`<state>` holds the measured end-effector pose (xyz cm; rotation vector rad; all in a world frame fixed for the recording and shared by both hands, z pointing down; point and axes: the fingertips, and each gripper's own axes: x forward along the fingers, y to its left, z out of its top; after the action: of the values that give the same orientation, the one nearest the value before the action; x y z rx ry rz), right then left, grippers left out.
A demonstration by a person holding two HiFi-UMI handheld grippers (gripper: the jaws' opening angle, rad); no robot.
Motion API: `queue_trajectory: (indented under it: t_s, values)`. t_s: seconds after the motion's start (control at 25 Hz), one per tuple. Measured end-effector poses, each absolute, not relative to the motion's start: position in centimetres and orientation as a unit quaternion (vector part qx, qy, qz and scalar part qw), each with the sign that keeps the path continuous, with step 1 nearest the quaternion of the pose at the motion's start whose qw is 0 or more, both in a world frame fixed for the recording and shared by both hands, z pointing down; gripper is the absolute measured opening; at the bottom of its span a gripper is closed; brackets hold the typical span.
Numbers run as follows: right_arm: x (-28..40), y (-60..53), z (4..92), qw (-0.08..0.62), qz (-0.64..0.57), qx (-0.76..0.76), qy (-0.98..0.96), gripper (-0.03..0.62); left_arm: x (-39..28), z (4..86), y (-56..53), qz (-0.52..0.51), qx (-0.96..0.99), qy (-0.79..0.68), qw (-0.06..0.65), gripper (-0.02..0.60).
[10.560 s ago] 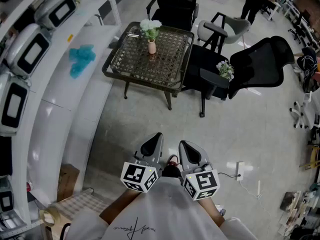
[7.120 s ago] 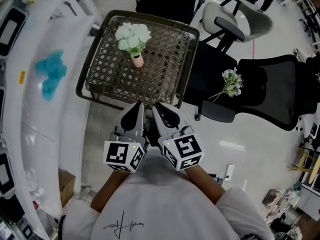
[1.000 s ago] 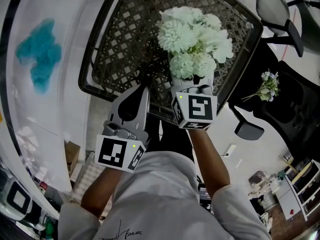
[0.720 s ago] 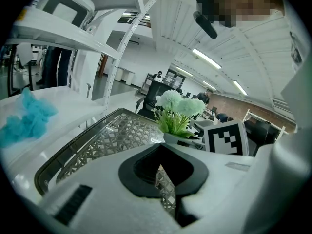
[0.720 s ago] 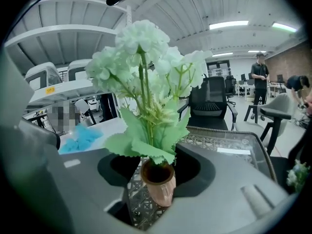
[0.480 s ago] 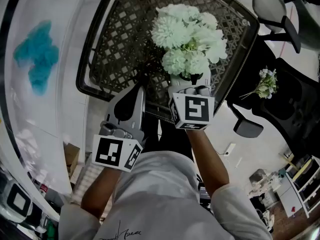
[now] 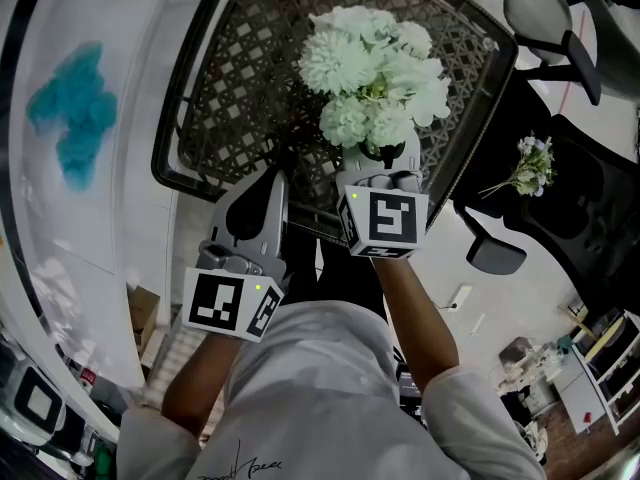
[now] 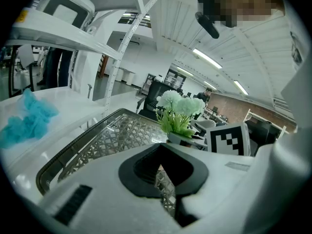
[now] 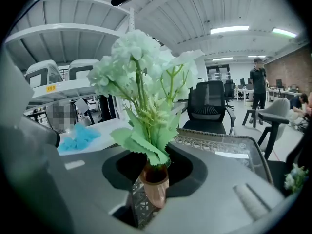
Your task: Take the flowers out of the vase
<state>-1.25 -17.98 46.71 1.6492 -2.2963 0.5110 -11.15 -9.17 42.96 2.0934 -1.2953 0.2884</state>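
My right gripper (image 7: 384, 174) sits low under the flowers (image 7: 372, 63). Its jaws have just been closing with the little pink vase (image 9: 154, 189) between them, and the pads now look to be pressing on its sides near the rim. The vase stands upright on the wire table (image 7: 225, 88), towards the near edge. To do this well I want that hold firm but gentle, square on the vase and below the leaves, so the stems (image 9: 145, 116) are free to slide up. The left gripper (image 7: 274, 180) is closed and empty, just beside the right one over the table's edge. I judge it must open, take the stems above the rim and pull straight up. Both grippers point forward and somewhat down, side by side, forearms close together
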Motion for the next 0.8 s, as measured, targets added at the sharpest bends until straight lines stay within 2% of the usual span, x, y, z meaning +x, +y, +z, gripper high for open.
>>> queue_trajectory:
  t_s: [0.8]
  values:
    - [-0.61,-17.87,46.05,0.121,0.165,0.57,-0.796,0.091,-10.62,42.79,-9.35,0.106,0.804,-0.491,0.318,0.005]
